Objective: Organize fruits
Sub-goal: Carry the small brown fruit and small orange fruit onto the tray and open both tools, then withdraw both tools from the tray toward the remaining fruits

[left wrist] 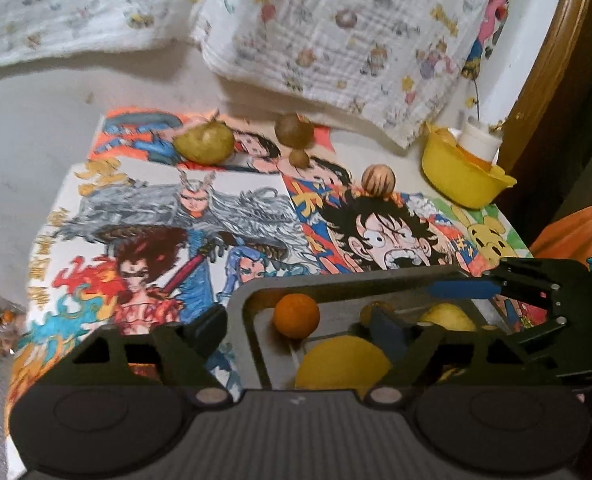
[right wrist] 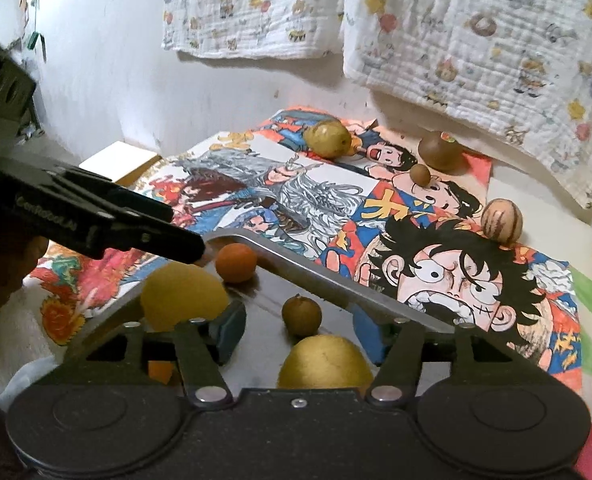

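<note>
Standing open and empty over the tray (right wrist: pixel 316 268), both the left gripper (left wrist: pixel 296 322) and right gripper (right wrist: pixel 296 326); tray holds five fruits, next grab is the striped fruit (right wrist: pixel 501 221) on the mat.

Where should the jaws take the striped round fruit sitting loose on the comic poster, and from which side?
Grip the striped round fruit across its widest middle, coming from above and the near side. It is roughly spherical and rests free on the flat poster, so a low grip would probably squeeze it out or roll it. Nothing crowds it; the small brown fruit sits well apart. Both grippers look open and empty.
</note>
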